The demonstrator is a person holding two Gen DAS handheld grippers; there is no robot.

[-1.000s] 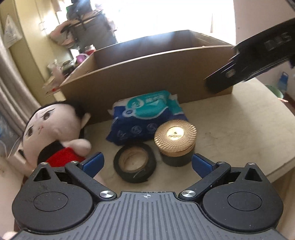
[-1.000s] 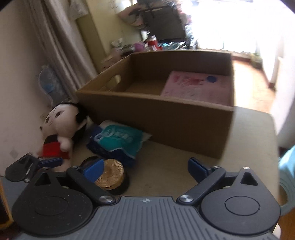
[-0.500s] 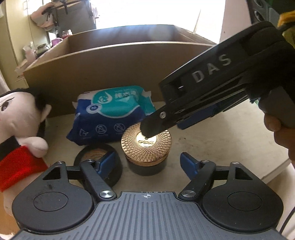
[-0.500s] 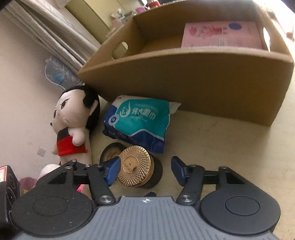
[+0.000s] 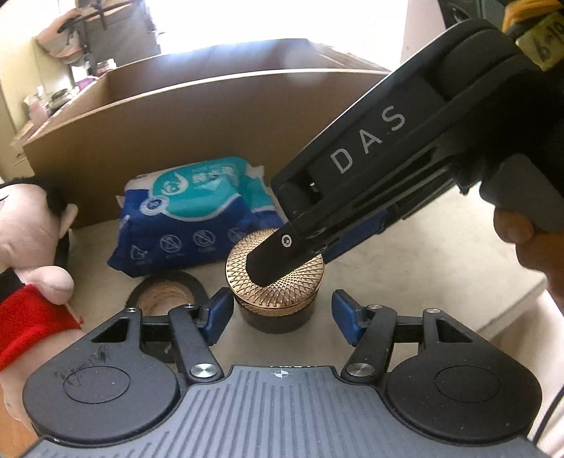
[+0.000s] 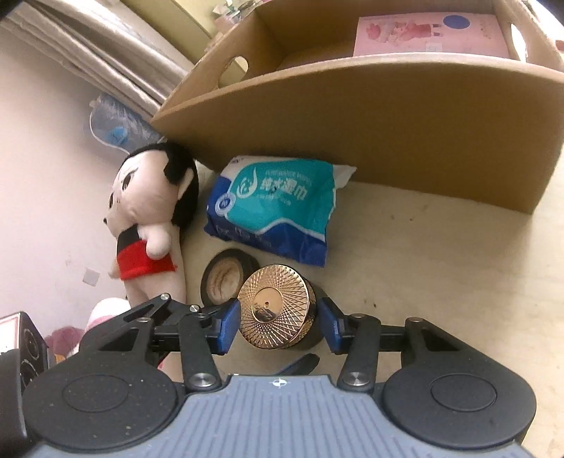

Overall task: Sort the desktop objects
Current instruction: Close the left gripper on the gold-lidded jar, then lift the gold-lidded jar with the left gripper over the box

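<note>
A black jar with a gold patterned lid (image 5: 278, 317) (image 6: 273, 304) stands on the beige table. My left gripper (image 5: 282, 303) points down at it with the jar between its blue pads. A small gap shows on each side, and the jaws are closing. My right gripper (image 6: 278, 317) comes in from the upper right, and its blue pads touch both sides of the gold lid while the jaws still close. One of its black fingers (image 5: 282, 253) lies across the lid. A left fingertip (image 6: 299, 364) shows just below the jar.
A black tape roll (image 5: 169, 278) (image 6: 225, 260) lies left of the jar, with a blue-green wipes pack (image 5: 197, 208) (image 6: 278, 204) behind it. A plush doll (image 5: 28, 246) (image 6: 151, 204) stands at the left. A cardboard box (image 5: 197, 134) (image 6: 387, 123) holds a pink carton (image 6: 423, 31). A person's hand (image 5: 521, 243) is at the right.
Both grippers' jaws have narrowed from wide to close around the jar. The right gripper came in from the right and sank over the lid; the left turned toward the jar.
</note>
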